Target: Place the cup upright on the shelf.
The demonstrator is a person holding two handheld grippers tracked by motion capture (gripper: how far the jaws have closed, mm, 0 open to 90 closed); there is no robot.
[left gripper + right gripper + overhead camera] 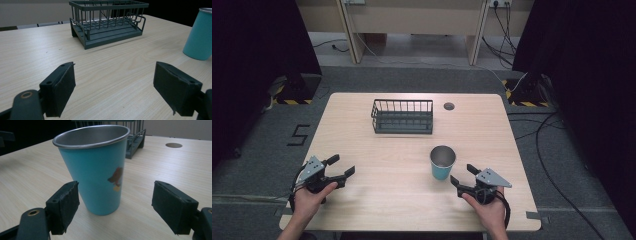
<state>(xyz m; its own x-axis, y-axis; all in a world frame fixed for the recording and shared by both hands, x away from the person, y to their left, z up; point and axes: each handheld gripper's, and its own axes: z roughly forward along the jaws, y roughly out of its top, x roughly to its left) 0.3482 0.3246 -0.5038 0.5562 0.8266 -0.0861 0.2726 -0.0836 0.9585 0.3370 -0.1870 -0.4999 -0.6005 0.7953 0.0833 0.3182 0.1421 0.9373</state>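
Teal cup stands on wooden table; both tools gape empty.

Ahead of the right gripper, between its spread fingers, stands 1 teal cup. Before the left gripper lies bare table, then the wire basket.

Left gripper is held low at the near left, jaws spread wide and pointed toward the far right. It is gripped from behind by the left hand, forearm entering from the near edge. Right gripper is held at the near right by the right hand, jaws parted wide and aimed far-left.
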